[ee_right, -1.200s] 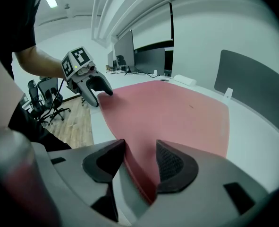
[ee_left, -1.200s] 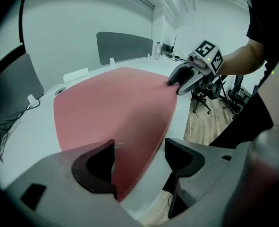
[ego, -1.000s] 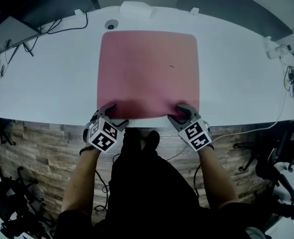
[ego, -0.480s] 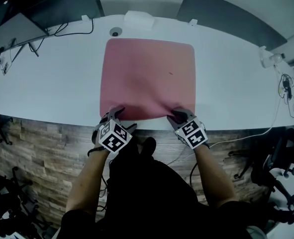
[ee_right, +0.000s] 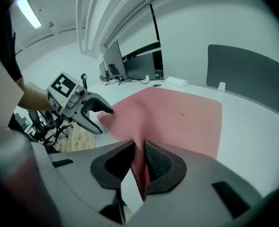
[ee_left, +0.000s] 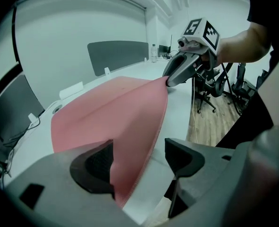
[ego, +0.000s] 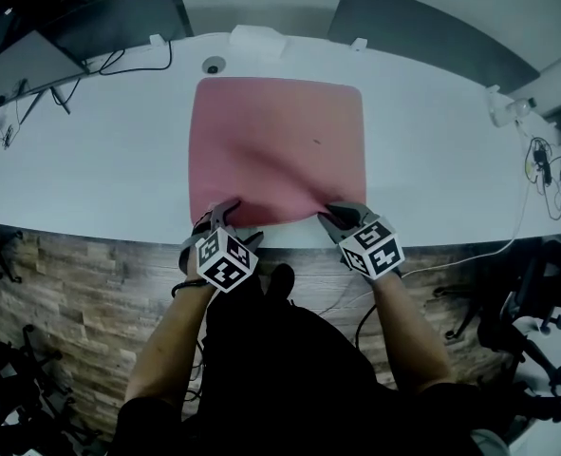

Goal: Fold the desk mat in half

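Two grippers, one pink desk mat (ego: 278,150), so here's how it sits; the mat lies on the white desk (ego: 451,160) in the middle of the head view, far edge toward the top of the frame, near edge at the bottom right by the desk's rim.

The right gripper (ego: 342,215) is on the mat's lower right corner in the head view; in the right gripper view its jaws (ee_right: 139,162) have just been closing and stand nearly together with the mat's edge (ee_right: 177,117) pinched between the two pads, so that's a real grip; the corner is raised off the desk there, and the mat bulges in a soft ridge running away from it.

The left gripper (ego: 225,212) is at the lower left corner; in the left gripper view its jaws (ee_left: 139,160) are wide apart; the mat's edge (ee_left: 115,112) runs up between them and leans on the pad at the left of the frame, with a clear gap to the other pad, so it's not clamped.

That same view shows the right gripper (ee_left: 170,82) in the upper right, holding its corner up; the right gripper view shows the left gripper (ee_right: 104,115) at mid left, tip at the mat's other near corner.
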`<state>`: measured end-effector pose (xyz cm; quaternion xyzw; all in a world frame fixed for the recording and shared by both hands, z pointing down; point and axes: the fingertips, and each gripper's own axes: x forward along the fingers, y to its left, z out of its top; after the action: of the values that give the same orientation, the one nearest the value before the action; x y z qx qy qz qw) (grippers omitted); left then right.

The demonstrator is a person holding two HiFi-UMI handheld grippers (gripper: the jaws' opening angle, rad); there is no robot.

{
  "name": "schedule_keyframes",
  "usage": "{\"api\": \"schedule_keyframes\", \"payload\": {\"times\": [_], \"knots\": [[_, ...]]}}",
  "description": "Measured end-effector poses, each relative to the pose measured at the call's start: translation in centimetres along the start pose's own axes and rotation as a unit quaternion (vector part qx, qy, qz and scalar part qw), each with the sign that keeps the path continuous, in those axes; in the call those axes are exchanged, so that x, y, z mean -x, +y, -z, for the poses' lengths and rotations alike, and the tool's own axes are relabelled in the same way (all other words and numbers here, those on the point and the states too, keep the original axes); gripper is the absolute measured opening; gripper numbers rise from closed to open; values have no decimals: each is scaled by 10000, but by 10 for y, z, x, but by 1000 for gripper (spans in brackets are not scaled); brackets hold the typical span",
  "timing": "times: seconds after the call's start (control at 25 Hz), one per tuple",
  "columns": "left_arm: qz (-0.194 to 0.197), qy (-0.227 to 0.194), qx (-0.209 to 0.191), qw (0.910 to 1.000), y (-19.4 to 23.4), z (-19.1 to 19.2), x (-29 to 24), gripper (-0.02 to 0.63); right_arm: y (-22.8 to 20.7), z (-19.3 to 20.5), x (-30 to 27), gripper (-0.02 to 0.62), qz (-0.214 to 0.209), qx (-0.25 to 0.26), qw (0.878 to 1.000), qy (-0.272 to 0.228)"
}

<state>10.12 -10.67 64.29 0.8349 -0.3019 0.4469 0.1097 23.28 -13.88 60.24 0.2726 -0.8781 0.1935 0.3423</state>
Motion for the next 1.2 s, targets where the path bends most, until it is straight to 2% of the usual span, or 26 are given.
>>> {"api": "schedule_keyframes", "payload": {"times": [0.16, 0.44, 0.56, 0.76, 1.08, 1.2], "knots": [[-245, -160, -296, 9991, 1, -21, -8, 327, -3, -10, 7, 69, -33, -259, 9996, -91], [-518, -137, -628, 9966, 6, -32, -11, 327, -9, -27, 19, 69, -97, -510, 9986, -125], [-678, -142, -633, 9956, 11, -32, -3, 327, -6, -30, 22, 71, -168, -533, 9984, -106], [-680, -168, -625, 9956, 12, -36, 8, 327, -4, -33, 28, 80, -252, -446, 9987, -59], [-1089, -471, -664, 9907, 28, -53, 44, 325, -6, -44, 36, 86, -312, -308, 9989, -147], [-1212, -502, -754, 9885, 34, -58, 54, 295, -4, -45, 37, 92, -346, -318, 9986, -226]]}}
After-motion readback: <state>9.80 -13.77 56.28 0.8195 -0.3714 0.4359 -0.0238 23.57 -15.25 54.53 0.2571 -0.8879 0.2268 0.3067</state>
